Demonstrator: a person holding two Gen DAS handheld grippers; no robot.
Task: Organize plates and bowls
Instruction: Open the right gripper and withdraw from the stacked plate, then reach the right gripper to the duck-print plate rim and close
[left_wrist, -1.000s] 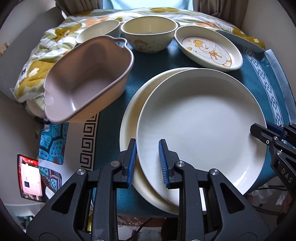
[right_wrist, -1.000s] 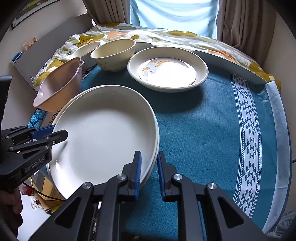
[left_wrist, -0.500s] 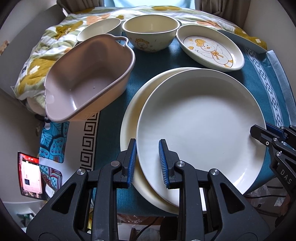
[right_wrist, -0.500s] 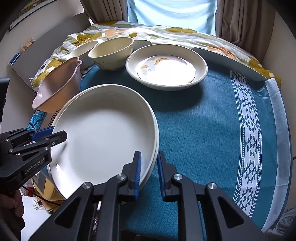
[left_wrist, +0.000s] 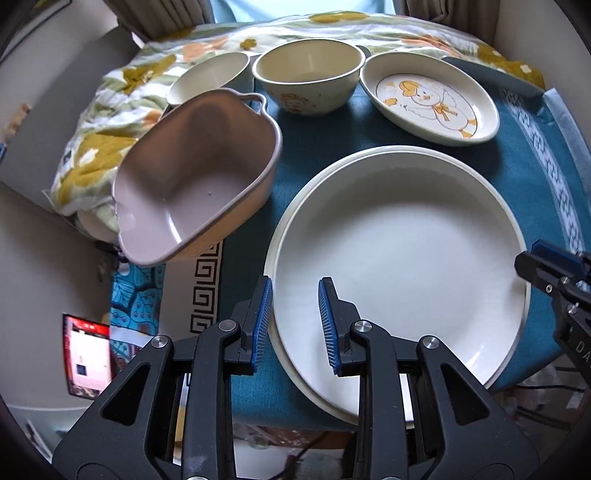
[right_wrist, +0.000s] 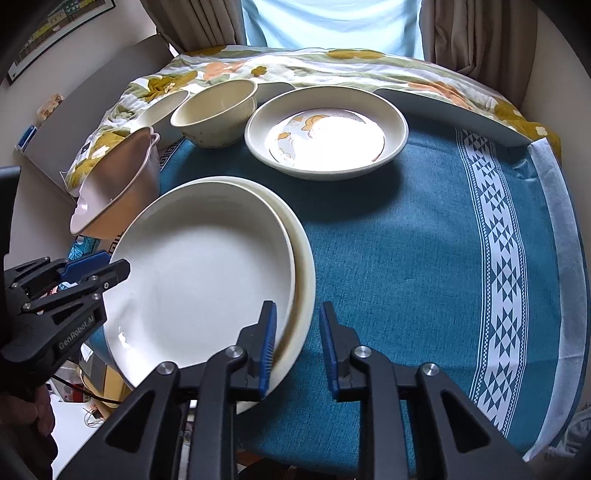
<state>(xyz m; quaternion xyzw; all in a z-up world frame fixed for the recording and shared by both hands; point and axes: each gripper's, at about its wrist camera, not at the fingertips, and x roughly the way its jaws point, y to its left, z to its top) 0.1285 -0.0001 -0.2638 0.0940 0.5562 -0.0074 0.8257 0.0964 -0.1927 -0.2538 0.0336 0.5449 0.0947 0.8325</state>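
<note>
- Up and left of the left claw (left_wrist: 295, 321), a pink handled tub (left_wrist: 192, 177) sits tilted, overhanging the tabletop (right_wrist: 406, 258) edge. It looks like light, stiff plastic. A hold on its rim or its loop handle seems best.
- Beyond the tub, further ahead of this claw, a small cream bowl (left_wrist: 210, 74) leans on a floral quilt (left_wrist: 110, 110). A deeper cream bowl (left_wrist: 308, 77) stands upright beside it. Both seem hard, glossy and chippable, so I would pinch the rim wall.
- Between the left claw's pads runs the near-left rim of two stacked plates. The claw is released: its pads stand apart, and neither visibly presses.
- Directly ahead of both claws, the white top plate (left_wrist: 399, 258) lies nested on a cream lower plate (right_wrist: 306, 273), shifted slightly off centre. They are wide, rigid, smooth and probably heavy and breakable. Only the raised rim offers purchase, and opposite edges would keep the plate level.
- Ahead and right of the left claw rests a shallow duck dish (left_wrist: 428, 96), flat on the cloth, well apart from the stack.
- At the stack's right edge, the right claw (right_wrist: 297, 343) has just been opening. The rims sit between its jaws, beside the left pad, while the right pad stands clear over the cloth.
</note>
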